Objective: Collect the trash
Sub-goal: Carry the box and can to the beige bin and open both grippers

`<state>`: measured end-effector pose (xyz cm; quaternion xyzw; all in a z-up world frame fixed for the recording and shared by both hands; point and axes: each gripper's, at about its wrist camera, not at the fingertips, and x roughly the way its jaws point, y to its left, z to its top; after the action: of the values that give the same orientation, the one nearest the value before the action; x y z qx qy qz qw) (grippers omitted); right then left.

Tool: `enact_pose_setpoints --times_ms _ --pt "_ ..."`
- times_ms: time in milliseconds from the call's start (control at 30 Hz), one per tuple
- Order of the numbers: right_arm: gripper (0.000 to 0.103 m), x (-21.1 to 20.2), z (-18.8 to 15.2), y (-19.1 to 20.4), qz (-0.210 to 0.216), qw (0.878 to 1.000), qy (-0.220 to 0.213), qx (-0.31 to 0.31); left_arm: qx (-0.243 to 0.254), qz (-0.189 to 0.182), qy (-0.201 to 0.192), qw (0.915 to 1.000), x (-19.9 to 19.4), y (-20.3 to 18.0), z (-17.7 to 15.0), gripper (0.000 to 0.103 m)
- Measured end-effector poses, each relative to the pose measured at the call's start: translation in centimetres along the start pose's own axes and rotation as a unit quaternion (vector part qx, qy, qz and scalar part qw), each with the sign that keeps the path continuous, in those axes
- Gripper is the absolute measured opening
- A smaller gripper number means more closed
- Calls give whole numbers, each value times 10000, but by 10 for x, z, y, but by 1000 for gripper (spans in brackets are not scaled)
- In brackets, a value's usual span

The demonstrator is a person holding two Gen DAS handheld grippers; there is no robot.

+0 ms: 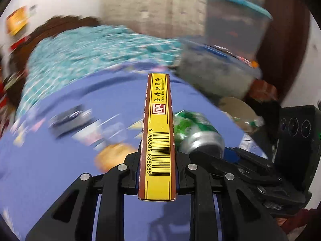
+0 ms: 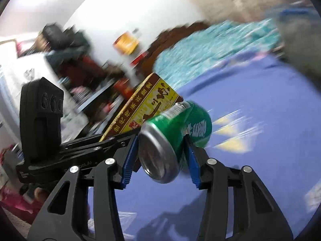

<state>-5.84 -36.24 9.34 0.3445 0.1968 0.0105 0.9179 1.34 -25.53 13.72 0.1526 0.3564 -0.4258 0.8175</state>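
My left gripper (image 1: pixel 157 156) is shut on a flat yellow and brown carton (image 1: pixel 157 132), held edge-up above the blue cloth (image 1: pixel 60 180). Its barcode edge faces the camera. My right gripper (image 2: pixel 162 150) is shut on a crushed green drink can (image 2: pixel 176 132), with the can's silver bottom towards the camera. In the left wrist view the can (image 1: pixel 198 132) and the right gripper (image 1: pixel 240 166) are just right of the carton. In the right wrist view the carton (image 2: pixel 144 108) and the left gripper (image 2: pixel 96 146) are just left of the can. Both views are motion-blurred.
Several blurred bits of litter (image 1: pixel 80 126) lie on the blue cloth. A grey bin with a teal rim (image 1: pixel 236 20) stands at the upper right, with a clear plastic bottle (image 1: pixel 246 120) below it. A teal patterned cover (image 1: pixel 90 52) lies beyond the cloth.
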Motion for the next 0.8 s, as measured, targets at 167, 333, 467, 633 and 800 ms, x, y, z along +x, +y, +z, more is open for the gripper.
enact_pose_setpoints --times_ms 167,333,467,633,800 --pt "35 -64 29 -92 -846 9931 -528 612 572 -818 315 9945 79 -96 52 21" --pt "38 -112 47 -173 -1674 9755 -908 1106 1139 -1393 578 9820 161 -195 90 21" --pt "57 -127 58 -227 -2388 9549 -928 1501 1102 -1388 997 9791 221 -237 105 49" --pt "61 -162 56 -249 -2579 9367 -1472 1854 855 -1350 1285 9788 256 -233 107 62" --pt "61 -169 44 -236 -2435 9338 -1719 1981 899 -1335 1096 9808 229 -212 96 62"
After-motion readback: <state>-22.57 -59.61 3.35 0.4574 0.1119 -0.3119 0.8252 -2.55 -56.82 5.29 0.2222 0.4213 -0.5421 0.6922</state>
